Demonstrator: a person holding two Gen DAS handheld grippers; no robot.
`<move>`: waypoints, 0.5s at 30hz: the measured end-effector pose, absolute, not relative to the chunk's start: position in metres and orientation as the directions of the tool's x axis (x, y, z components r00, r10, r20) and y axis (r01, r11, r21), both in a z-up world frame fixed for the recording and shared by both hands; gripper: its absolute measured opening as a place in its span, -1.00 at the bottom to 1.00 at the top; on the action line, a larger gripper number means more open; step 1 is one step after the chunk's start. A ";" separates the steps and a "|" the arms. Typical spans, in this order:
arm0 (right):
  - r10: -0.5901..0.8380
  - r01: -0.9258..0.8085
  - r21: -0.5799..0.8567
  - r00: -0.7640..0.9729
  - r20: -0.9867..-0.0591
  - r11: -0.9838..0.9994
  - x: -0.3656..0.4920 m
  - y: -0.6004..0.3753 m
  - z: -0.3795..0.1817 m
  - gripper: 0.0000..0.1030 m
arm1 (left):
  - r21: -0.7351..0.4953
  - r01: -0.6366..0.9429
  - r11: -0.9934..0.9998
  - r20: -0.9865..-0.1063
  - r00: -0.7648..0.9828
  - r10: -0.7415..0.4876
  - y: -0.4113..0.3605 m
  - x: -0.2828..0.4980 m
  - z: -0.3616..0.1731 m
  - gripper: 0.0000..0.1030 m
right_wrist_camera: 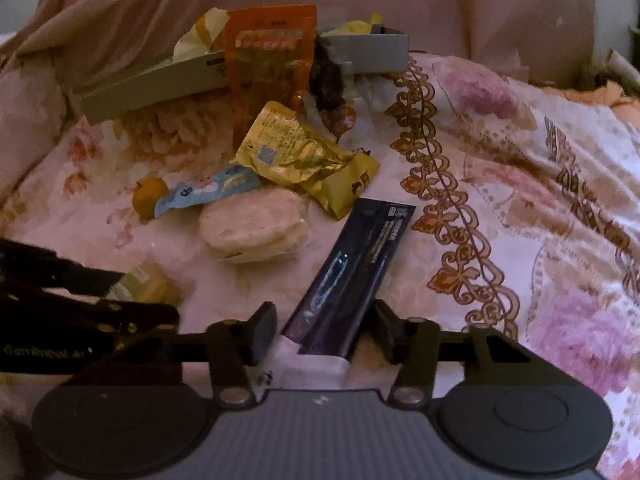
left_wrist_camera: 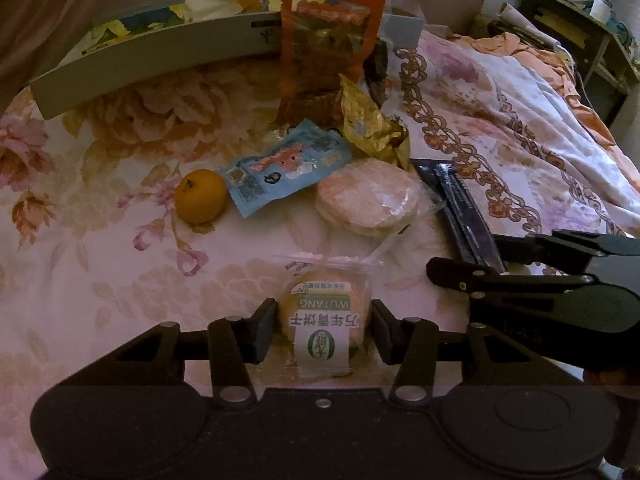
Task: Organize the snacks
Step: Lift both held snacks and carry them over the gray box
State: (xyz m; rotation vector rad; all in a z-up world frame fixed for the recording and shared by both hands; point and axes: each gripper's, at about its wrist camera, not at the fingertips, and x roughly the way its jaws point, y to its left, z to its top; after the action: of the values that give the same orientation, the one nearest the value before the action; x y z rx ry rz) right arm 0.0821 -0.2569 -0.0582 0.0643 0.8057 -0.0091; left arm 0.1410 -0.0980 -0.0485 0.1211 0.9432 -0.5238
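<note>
**Both grippers down among the snacks on the bed**

The left gripper (left_wrist_camera: 324, 326) has its jaws spread either side of a wrapped round biscuit (left_wrist_camera: 325, 312) lying on the floral bedspread (left_wrist_camera: 100, 240), not pinching it. The right gripper (right_wrist_camera: 325, 330) straddles the near end of a dark purple packet (right_wrist_camera: 352, 264), jaws wide too. Beyond lie an orange (left_wrist_camera: 201, 196), a blue sachet (left_wrist_camera: 286, 166) and a grey box (left_wrist_camera: 152, 64).

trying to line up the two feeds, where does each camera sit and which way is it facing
Left wrist: on the left gripper, looking forward over the bed; its open fingers straddle the wrapped biscuit; right gripper shows at right.
Right wrist: on the right gripper, open around the dark blue packet; left gripper shows at left.
Shared: orange, blue packet, grey box.
</note>
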 end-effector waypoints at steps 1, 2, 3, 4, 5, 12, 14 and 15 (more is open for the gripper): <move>0.015 0.027 0.047 0.692 -0.721 0.999 0.082 -0.256 -0.058 -0.05 | -0.126 0.480 0.868 -0.798 0.471 -0.376 -0.099 0.140 -0.048 -0.01; 0.013 0.021 0.039 0.693 -0.721 0.999 0.081 -0.254 -0.058 -0.08 | -0.128 0.480 0.868 -0.798 0.470 -0.377 -0.100 0.139 -0.048 -0.01; 0.013 0.015 0.033 0.693 -0.721 0.999 0.081 -0.253 -0.058 -0.13 | -0.129 0.479 0.868 -0.797 0.470 -0.378 -0.100 0.138 -0.047 -0.02; 0.012 0.009 0.026 0.692 -0.722 1.000 0.080 -0.252 -0.057 -0.20 | -0.129 0.479 0.868 -0.796 0.472 -0.379 -0.102 0.137 -0.047 -0.02; 0.010 0.002 0.016 0.691 -0.723 1.000 0.080 -0.251 -0.056 -0.23 | -0.129 0.480 0.868 -0.795 0.473 -0.380 -0.102 0.136 -0.046 -0.02; -0.148 -0.090 -0.299 0.712 -0.686 0.950 0.071 -0.224 -0.058 -0.37 | -0.122 0.494 0.861 -0.786 0.482 -0.388 -0.109 0.124 -0.043 -0.02; -0.193 -0.121 -0.398 0.726 -0.660 0.909 0.069 -0.215 -0.062 -0.37 | -0.127 0.498 0.858 -0.783 0.481 -0.395 -0.110 0.121 -0.040 -0.02; -0.205 -0.133 -0.432 0.732 -0.649 0.892 0.068 -0.212 -0.063 -0.37 | -0.133 0.498 0.857 -0.782 0.478 -0.400 -0.110 0.120 -0.039 -0.02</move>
State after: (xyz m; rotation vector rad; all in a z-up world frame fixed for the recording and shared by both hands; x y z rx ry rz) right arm 0.0676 -0.2122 -0.0629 -0.4787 0.7556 -0.0418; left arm 0.1200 -0.1103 -0.0393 0.1180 0.9217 -0.5496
